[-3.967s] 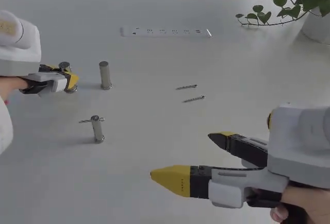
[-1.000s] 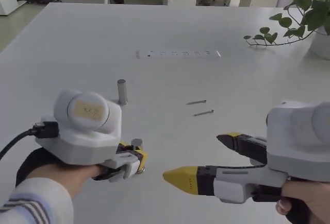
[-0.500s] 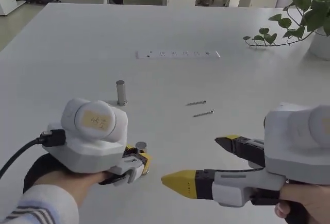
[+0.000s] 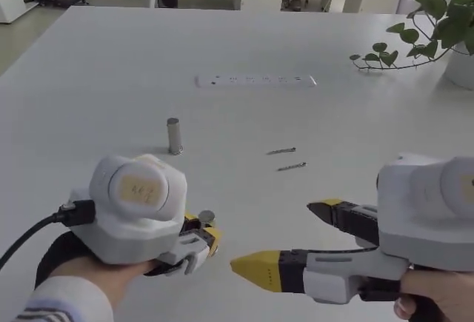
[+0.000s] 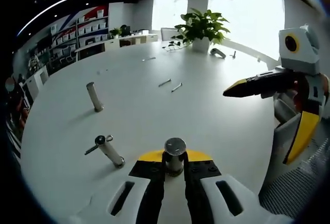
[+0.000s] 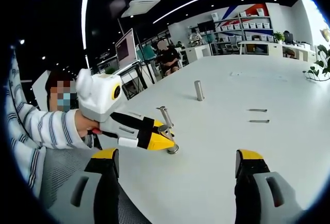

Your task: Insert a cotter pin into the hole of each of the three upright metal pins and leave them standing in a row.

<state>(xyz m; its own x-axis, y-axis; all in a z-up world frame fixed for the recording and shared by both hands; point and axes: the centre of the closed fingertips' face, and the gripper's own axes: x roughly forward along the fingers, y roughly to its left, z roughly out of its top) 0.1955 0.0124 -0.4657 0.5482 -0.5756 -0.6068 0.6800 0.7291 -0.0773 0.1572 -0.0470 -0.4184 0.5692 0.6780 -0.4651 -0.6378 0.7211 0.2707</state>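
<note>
Metal pin [image 5: 175, 151] clamped upright in left gripper [image 5: 175, 159]; right gripper [image 4: 272, 235] wide, empty. Best set down gently, vertical, in row.

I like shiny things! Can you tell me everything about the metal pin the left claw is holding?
The metal pin is a short, silvery cylinder with a flat round top and a wider foot. It stands upright, pinched between the yellow tips of the left claw. Its foot seems to rest on the white table. I see nothing poked through it.
</note>
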